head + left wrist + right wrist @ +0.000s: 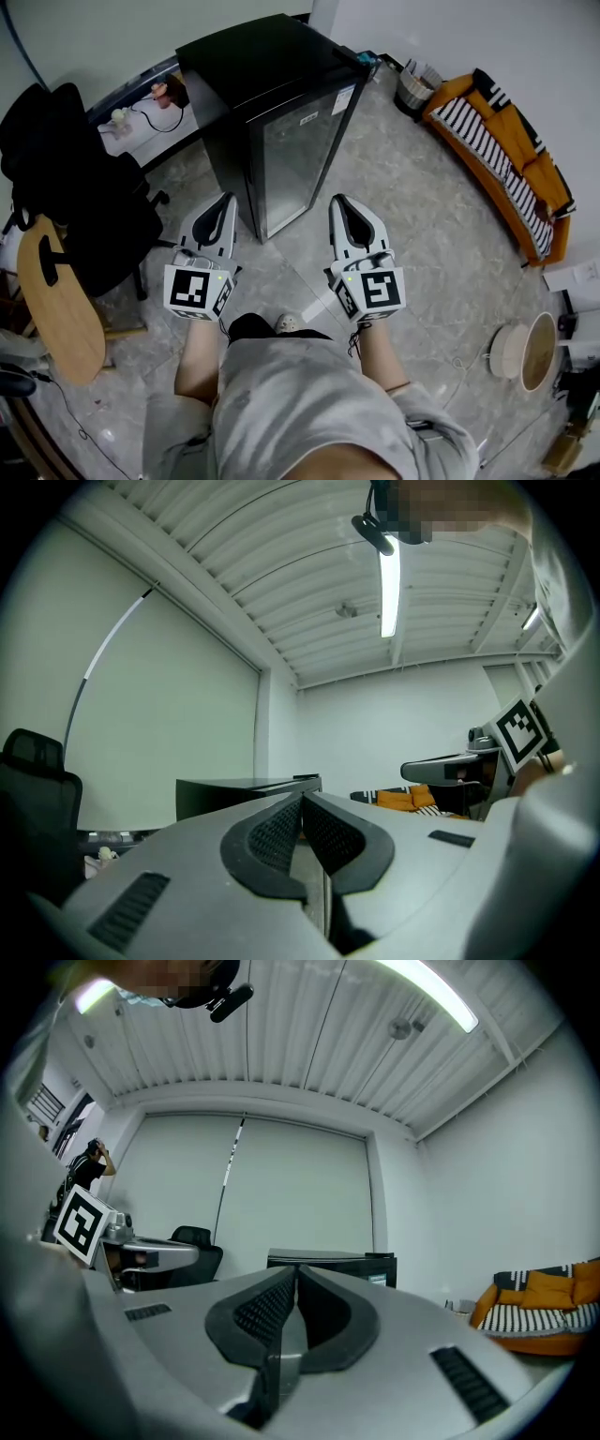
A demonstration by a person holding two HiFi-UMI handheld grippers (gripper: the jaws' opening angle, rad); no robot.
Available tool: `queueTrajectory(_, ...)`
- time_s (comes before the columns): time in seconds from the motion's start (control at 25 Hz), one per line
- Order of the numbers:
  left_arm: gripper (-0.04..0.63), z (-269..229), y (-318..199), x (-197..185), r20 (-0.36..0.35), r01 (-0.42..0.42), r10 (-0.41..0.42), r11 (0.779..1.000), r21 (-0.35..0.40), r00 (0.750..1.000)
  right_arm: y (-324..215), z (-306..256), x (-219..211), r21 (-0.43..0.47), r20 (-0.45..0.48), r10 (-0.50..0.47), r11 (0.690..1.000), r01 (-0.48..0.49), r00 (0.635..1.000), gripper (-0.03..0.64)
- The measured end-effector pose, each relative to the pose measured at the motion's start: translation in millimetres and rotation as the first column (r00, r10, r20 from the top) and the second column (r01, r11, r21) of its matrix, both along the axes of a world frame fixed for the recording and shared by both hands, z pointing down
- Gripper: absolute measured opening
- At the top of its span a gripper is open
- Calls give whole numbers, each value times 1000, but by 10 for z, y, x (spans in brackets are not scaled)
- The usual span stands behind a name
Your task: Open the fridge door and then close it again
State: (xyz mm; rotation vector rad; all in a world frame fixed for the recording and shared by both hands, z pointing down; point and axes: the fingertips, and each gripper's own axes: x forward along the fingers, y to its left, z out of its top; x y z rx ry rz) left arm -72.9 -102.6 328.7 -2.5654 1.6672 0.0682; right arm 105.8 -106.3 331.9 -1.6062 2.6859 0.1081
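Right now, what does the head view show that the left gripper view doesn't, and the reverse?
Head view only: the whole glass door, closed, and the floor. Left gripper view only: the ceiling light. Both: the fridge, black chair, orange sofa, the left gripper, shut and empty, and the right gripper.
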Motion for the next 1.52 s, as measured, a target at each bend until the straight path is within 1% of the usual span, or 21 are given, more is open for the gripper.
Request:
queueTrajectory(0.2, 15, 94, -172, -18, 17, -2, 2, 1000, -27, 1000, -166, 57, -12, -23, 9, 6, 1000, -6, 1000, 25)
queueTrajectory(0.36, 15, 183, -308, -25, 16, -29, 30, 997, -66, 999, -291, 182, -49, -80, 6, 20, 997, -19, 1000, 25)
queueTrajectory(0.52, 15, 309, -438, -35, 16, -51, 53, 993, -103, 998, -405, 311, -81, -115, 5, 39, 993, -38, 999, 25)
queueTrajectory(0.68, 15, 490, -522, -67, 17, -59, 62, 987, -148, 998, -489, 516, -86, -168, 3, 62, 984, -60, 998, 25)
queueTrajectory(0.8, 15, 647, -584, -110, 21, -60, 65, 982, -181, 998, -561, 683, -83, -190, -16, 75, 979, -77, 997, 25)
queueTrajectory(1.04, 15, 989, -661, -163, 31, -70, 81, 963, -261, 996, -647, 957, -140, -241, -32, 84, 966, -89, 996, 25)
queueTrajectory(1.2, 17, 1188, -685, -183, 24, -81, 93, 948, -309, 995, -666, 1073, -183, -266, -34, 89, 959, -94, 995, 25)
queueTrajectory(1.52, 17, 1572, -859, -188, 32, -114, 137, 915, -387, 990, -725, 1146, -244, -275, -40, 99, 956, -106, 994, 25)
